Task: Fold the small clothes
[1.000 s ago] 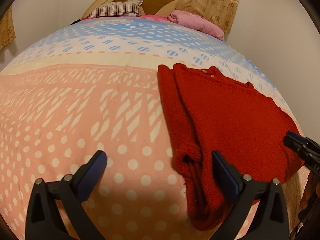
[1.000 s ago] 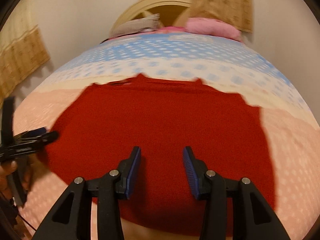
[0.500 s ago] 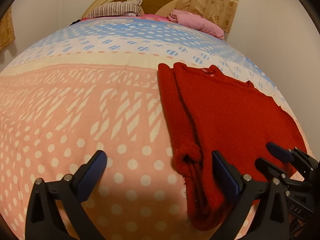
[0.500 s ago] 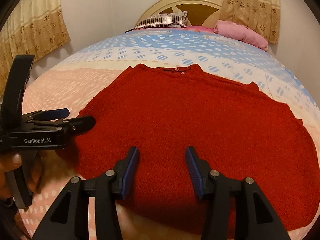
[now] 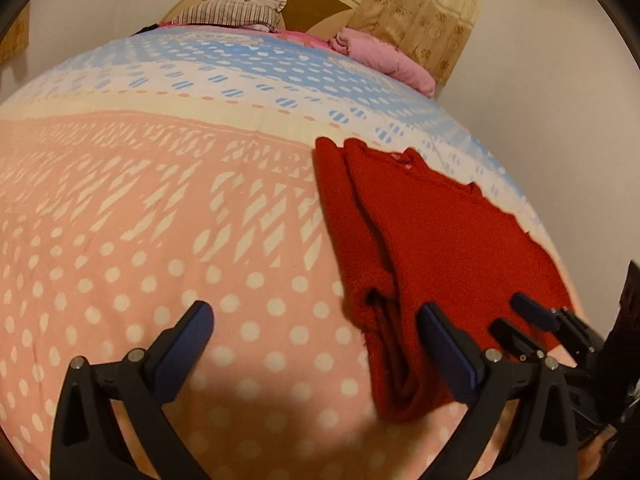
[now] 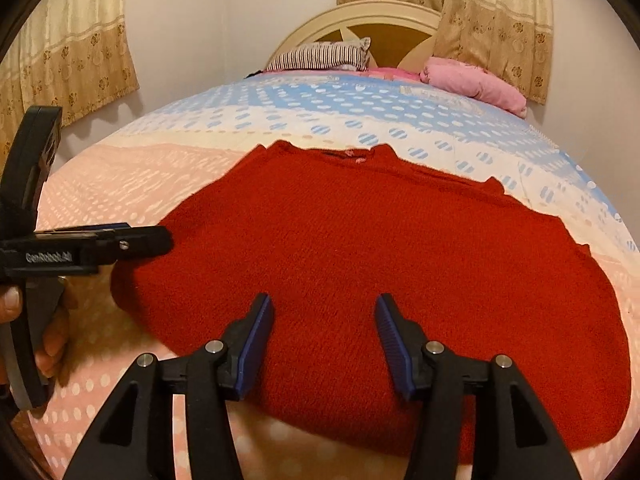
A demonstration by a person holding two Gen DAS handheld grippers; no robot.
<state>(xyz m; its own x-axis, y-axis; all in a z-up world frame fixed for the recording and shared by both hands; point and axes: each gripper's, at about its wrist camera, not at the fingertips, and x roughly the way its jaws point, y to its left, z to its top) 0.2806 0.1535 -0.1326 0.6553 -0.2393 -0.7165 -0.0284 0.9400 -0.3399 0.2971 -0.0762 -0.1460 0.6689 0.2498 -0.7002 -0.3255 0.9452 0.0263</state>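
A red knitted garment (image 6: 380, 264) lies flat on the bed, partly folded, with a folded sleeve edge along its left side in the left wrist view (image 5: 432, 248). My left gripper (image 5: 316, 340) is open and empty, hovering by the garment's near left corner; it also shows at the left edge of the right wrist view (image 6: 120, 240). My right gripper (image 6: 324, 336) is open and empty, over the garment's near hem; it also shows at the lower right of the left wrist view (image 5: 520, 320).
The bedspread (image 5: 160, 200) has pink, cream and blue bands with dots. A striped pillow (image 6: 320, 56) and a pink pillow (image 6: 472, 84) lie at the headboard (image 6: 360, 20). Curtains (image 6: 68, 60) hang on both sides. The wall stands close on the right.
My right gripper has moved left along the garment's near edge, closer to my left gripper. My left gripper has barely moved. Both stay open.
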